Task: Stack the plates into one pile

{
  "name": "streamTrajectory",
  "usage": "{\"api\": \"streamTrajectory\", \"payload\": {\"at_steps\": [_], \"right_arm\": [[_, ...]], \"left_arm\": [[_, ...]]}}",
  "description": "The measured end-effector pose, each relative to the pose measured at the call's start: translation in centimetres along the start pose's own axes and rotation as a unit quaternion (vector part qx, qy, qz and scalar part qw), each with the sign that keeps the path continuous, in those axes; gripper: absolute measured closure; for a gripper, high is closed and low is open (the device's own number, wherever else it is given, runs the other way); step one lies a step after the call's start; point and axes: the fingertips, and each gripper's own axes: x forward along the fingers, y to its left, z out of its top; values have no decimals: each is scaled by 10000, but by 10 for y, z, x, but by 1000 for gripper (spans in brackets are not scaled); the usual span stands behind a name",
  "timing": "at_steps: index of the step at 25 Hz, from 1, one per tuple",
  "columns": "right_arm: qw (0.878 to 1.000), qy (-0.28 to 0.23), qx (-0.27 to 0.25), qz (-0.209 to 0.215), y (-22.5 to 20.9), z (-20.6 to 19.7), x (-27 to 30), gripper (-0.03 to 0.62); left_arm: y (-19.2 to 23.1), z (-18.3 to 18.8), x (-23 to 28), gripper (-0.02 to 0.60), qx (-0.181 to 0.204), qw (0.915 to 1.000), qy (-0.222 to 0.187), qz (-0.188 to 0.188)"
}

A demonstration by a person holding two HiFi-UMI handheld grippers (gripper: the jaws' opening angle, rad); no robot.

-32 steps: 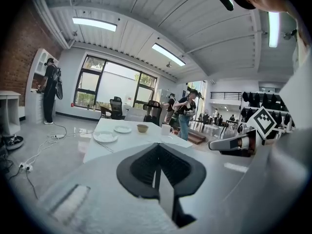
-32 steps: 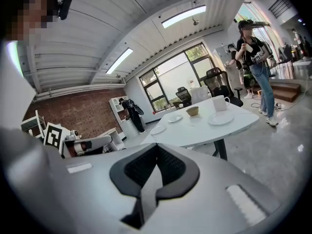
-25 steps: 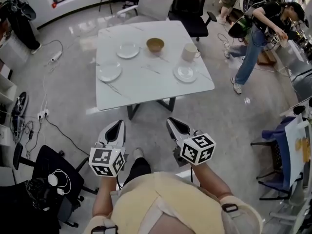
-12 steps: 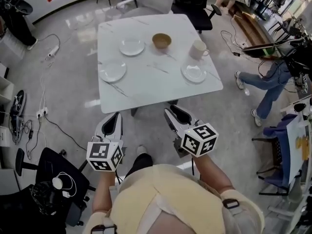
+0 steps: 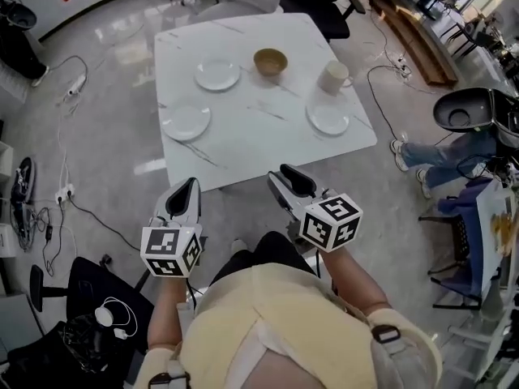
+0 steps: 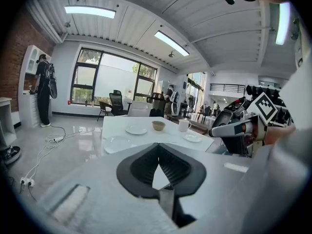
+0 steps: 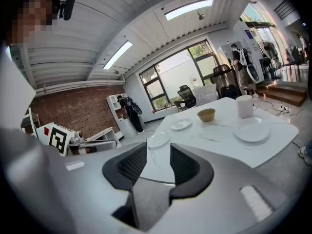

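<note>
Left gripper (image 5: 189, 186): jaws together, empty, tilted slightly down.
Right gripper (image 5: 285, 175): jaws just opening, now apart, nothing between.

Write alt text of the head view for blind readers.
Three round white plates, a tan bowl and a white mug sit on a square white table. Nearer, the left gripper is shut; the right gripper, empty, has just been opening its jaws.

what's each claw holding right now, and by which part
Nothing. The left claw is shut and empty; the right claw has just been opening, with nothing between its jaws.
</note>
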Motion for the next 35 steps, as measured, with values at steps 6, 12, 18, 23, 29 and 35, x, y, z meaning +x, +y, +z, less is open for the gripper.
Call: {"api": "streamTrajectory", "payload": {"at_steps": [6, 12, 18, 23, 29, 35], "right_arm": [[9994, -7, 237, -265, -32, 11, 6, 461], [9990, 51, 341, -298, -75, 30, 21, 461], [9979, 200, 512, -348, -128, 38, 27, 462], [9952, 271, 740, -584, -180, 41, 21, 464], [9886, 263, 1077, -1014, -248, 48, 3, 464], [9805, 254, 1374, -1383, -302, 49, -10, 464]], "left_arm": [[-14, 7, 35, 577, 53, 9993, 113, -358], [-30, 15, 80, 577, 118, 9983, 211, -536], [-35, 27, 127, 577, 22, 9988, 175, -461], [-59, 33, 177, 569, 150, 9971, 223, -711], [-94, 36, 234, 566, 255, 9937, 390, -1016], [-120, 34, 279, 566, 343, 9898, 563, -1261]]}}
